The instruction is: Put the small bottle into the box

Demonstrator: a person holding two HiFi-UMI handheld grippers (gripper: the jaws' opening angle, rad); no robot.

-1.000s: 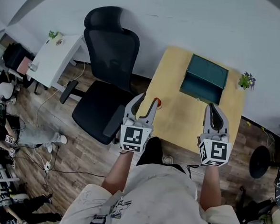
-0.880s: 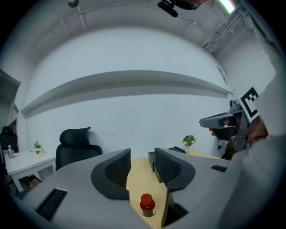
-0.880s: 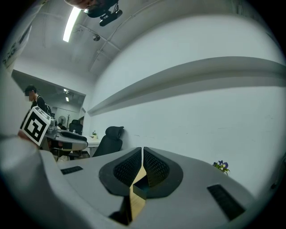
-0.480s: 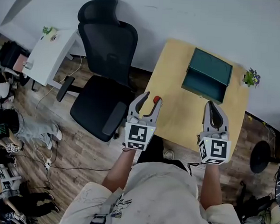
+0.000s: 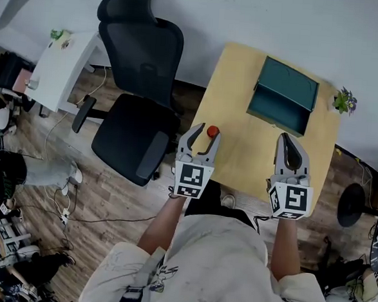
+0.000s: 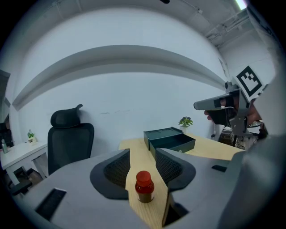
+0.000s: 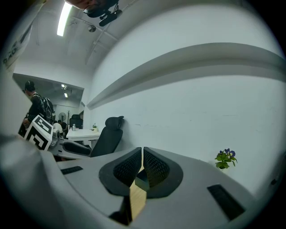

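Seen from above, a person stands at the near edge of a light wooden table (image 5: 240, 154) with a two-jaw gripper in each hand. The left gripper (image 5: 203, 138) has its claw spread wide, and its jaws have just been opening a little further. In the left gripper view the small bottle (image 6: 144, 186) (dark body, red cap) stands upright on the table and shows in the gap between the jaws, with neither pad touching it. The bottle is near the table's left edge, well apart from the open dark green box (image 5: 283, 95) at the far side. The right gripper (image 5: 288, 142) hovers over the table's near right part with its claw drawn together to a thin slit, nothing in it. A small potted plant (image 5: 344, 100) sits just beside the box, and a black office chair (image 5: 139, 79) stands left of the table.
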